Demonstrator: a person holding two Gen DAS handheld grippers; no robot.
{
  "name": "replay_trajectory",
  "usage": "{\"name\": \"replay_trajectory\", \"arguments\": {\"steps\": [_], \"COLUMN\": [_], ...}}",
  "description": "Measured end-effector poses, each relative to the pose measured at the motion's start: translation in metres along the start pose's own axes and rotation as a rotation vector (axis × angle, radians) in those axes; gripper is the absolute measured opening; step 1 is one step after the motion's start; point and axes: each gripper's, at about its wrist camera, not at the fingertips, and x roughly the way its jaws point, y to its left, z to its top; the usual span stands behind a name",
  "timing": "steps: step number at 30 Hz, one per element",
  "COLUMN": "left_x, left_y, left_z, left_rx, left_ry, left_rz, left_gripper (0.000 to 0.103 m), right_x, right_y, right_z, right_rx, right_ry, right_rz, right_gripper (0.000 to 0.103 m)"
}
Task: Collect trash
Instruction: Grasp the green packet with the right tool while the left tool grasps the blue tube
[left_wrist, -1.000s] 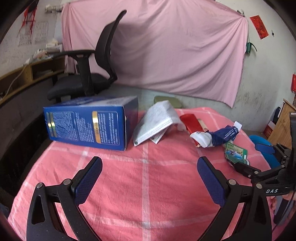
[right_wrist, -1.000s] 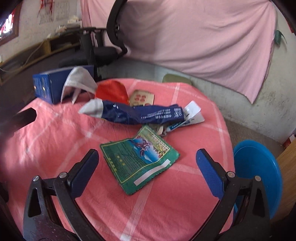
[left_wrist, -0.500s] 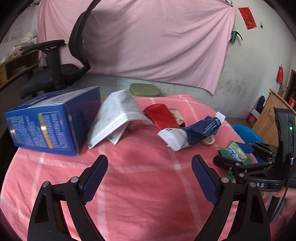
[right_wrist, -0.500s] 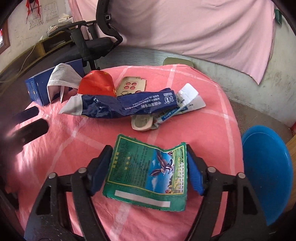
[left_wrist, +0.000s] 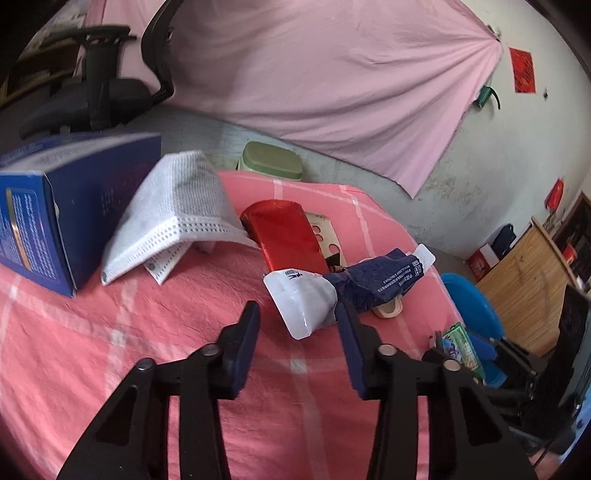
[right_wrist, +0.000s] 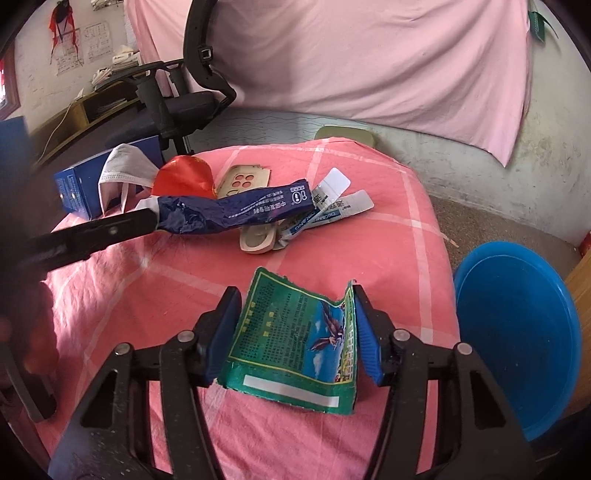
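Note:
On the pink checked tablecloth (left_wrist: 122, 332) lies a crumpled blue-and-white wrapper (left_wrist: 376, 280). Its white end sits between the fingers of my left gripper (left_wrist: 299, 325), whose jaws are closing; the right pad touches it and the left pad stands apart. In the right wrist view the left finger (right_wrist: 110, 230) reaches that wrapper (right_wrist: 236, 212) from the left. My right gripper (right_wrist: 293, 328) is closing on a green printed packet (right_wrist: 291, 332). Both pads press its edges, and its right edge curls up.
A red foil wrapper (left_wrist: 288, 236), a white face mask (left_wrist: 173, 206) and a blue box (left_wrist: 44, 221) lie further back. A wooden piece with holes (right_wrist: 243, 179) and white sachets (right_wrist: 332, 206) lie mid-table. A blue basin (right_wrist: 517, 332) stands off the table's right edge, an office chair (left_wrist: 103, 96) behind.
The left gripper moved right from the box to the blue-and-white wrapper and narrowed around its white end. The right gripper came over the green packet and closed until the packet buckled.

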Motion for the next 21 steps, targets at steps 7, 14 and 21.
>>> {"name": "replay_trajectory", "arguments": {"steps": [7,14,21], "left_x": [-0.004,-0.014,-0.031], "left_y": [0.007,0.005,-0.009], "left_z": [0.002,-0.008,-0.027], "left_rx": [-0.044,-0.031,0.023], "left_ry": [0.007,-0.018,-0.034], "left_rz": [-0.009,-0.003,-0.005], "left_gripper": [0.017,0.011,0.006], "right_x": [-0.002,-0.005,-0.01], "right_y": [-0.001,0.004,0.0], "right_z": [-0.005,-0.009,-0.013], "right_rx": [0.004,-0.009,0.003], "right_ry": [0.016,0.026,0.028], "right_rz": [0.015,0.002,0.004], "right_gripper": [0.083,0.088,0.097]}}
